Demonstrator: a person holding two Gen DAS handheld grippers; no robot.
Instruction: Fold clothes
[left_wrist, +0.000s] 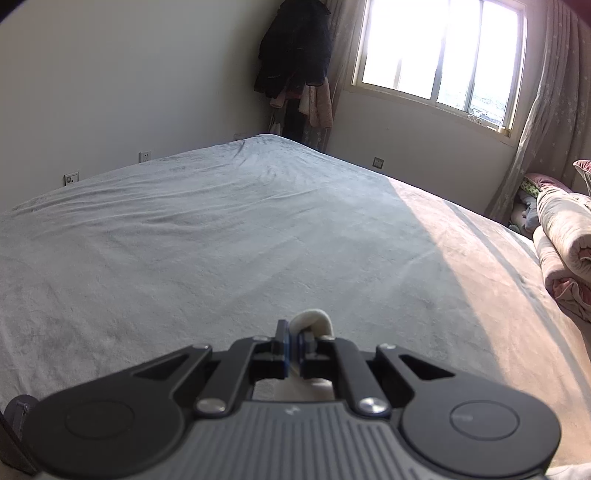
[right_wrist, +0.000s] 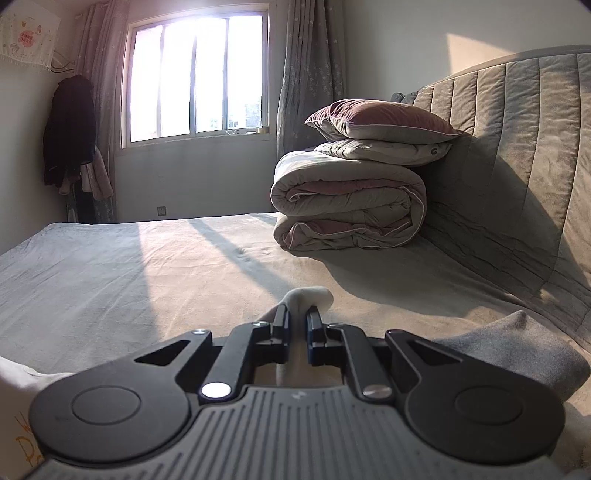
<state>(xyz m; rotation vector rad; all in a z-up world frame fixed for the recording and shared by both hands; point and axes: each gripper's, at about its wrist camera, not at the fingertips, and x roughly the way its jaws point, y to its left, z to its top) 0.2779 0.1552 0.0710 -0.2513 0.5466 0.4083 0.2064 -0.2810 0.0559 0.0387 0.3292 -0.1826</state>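
Above the bed (left_wrist: 221, 229), both grippers — left gripper (left_wrist: 294, 341), right gripper (right_wrist: 297, 325) — have jaws clamped on a pale garment (right_wrist: 308, 295).

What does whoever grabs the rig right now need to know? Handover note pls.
Left gripper: shut on a pinch of white garment.
Right gripper: shut on a fold of the same pale cloth.
Both are held over the bed; more white fabric shows at the frame edges.
Done: both grips taken. No fold visible.
Left: lay it flat on the bed, fold it.
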